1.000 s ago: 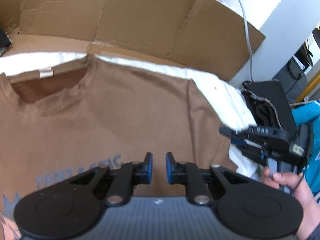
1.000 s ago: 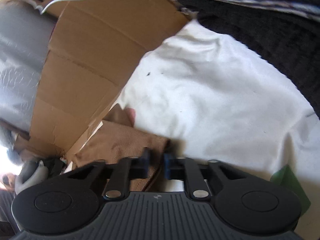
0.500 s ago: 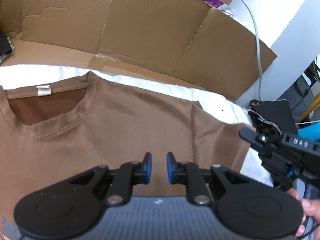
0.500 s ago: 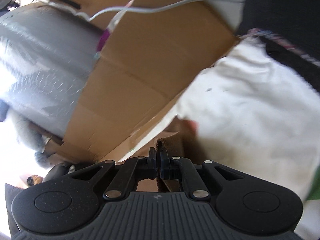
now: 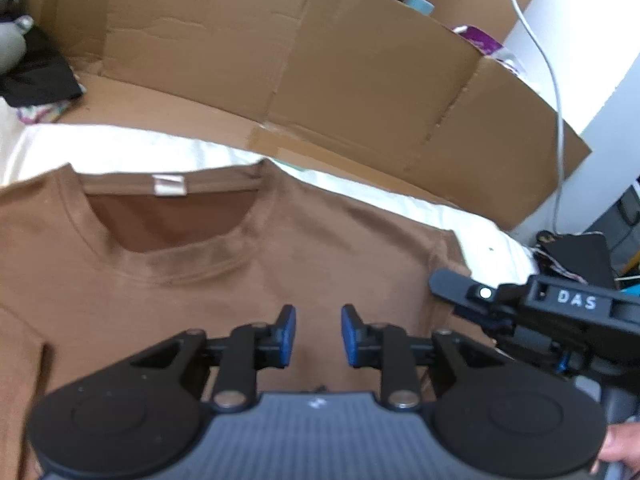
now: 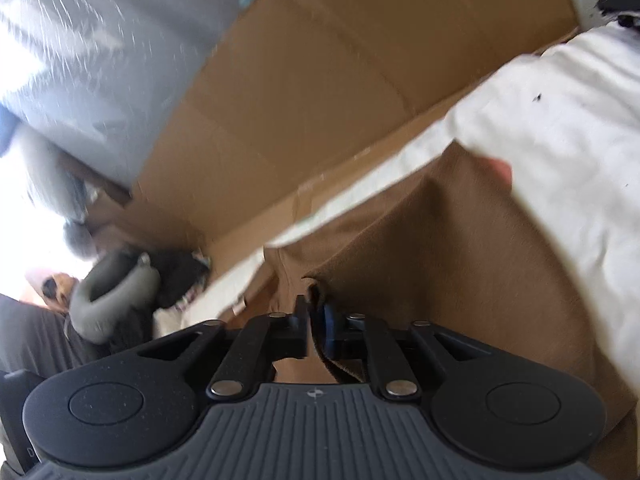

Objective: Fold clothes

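Plainly the brown T-shirt (image 5: 224, 280) is soft, light stuff that will sag and crease wherever it is not supported, so it wants taking at a hem or seam, where the doubled cloth gives the pads something to bite. It lies front up and spread on a white sheet (image 5: 120, 148), neck opening and label toward the far side, with a cardboard wall (image 5: 320, 64) standing behind it. The left gripper (image 5: 318, 336) hovers over the chest of the shirt with its blue pads set a moderate way apart and nothing between them; whether they touch the cloth I cannot tell. The right gripper (image 6: 316, 328) has its pads pressed together on an edge of the brown fabric, a small peak of cloth poking up between them, and in the left view it sits at the shirt's sleeve side, with part of a hand (image 5: 620, 446) showing at the corner. My judgement is that the sleeve edge is the correct hold for a first fold across the body, and that the free left tool would do best pinching the same side lower down, or the shoulder seam, so the flap carries over evenly (a single pinch lets jersey twist and drag the rest askew). As for containers, the cardboard looks like opened-out box panels serving as a backdrop, and nothing can be seen held in them; a dark bundle (image 5: 36, 76) and a grey cushion-like thing (image 6: 116, 296) lie off to the side, blurred.
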### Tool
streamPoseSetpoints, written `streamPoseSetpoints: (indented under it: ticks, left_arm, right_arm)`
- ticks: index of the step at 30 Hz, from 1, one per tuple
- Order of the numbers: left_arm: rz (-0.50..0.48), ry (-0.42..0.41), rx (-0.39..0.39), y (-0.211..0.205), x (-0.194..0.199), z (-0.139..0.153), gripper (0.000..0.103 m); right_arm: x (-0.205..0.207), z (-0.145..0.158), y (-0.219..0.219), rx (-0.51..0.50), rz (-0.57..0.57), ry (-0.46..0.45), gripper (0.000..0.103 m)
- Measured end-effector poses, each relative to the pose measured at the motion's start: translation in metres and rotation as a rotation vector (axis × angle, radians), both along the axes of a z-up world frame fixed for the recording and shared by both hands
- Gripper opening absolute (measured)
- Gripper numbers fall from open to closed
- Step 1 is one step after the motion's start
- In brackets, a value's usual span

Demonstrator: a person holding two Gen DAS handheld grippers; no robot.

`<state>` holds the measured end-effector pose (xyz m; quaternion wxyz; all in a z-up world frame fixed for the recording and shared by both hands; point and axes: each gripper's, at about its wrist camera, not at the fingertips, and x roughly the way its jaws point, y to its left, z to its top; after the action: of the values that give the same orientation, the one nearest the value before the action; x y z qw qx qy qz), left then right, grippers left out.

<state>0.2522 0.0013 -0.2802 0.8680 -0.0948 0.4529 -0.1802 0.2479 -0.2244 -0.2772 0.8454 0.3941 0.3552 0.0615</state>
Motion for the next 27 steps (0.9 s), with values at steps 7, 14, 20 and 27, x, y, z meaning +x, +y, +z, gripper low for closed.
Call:
streamPoseSetpoints:
  ticks: [7,14,20,27]
  left_arm:
    - [0.04,0.003,-0.037,0.006,0.012,-0.004,0.04]
    - [0.011,0.001,-0.053,-0.012,0.027,-0.014,0.04]
    - [-0.059,0.002,-0.034,-0.023,0.038,-0.03,0.039]
    - [-0.172,-0.016,0.029,-0.039,0.04,-0.042,0.037]
  right_arm:
    - [0.019,0.026,0.019,-0.241,0.195,0.098,0.039]
    - [0.025,0.069,0.003,-0.429,0.317,0.128,0.039]
    - [0.028,0.06,-0.02,-0.468,0.308,0.153,0.039]
    - [0.017,0.044,-0.058,-0.425,0.305,0.229,0.039]
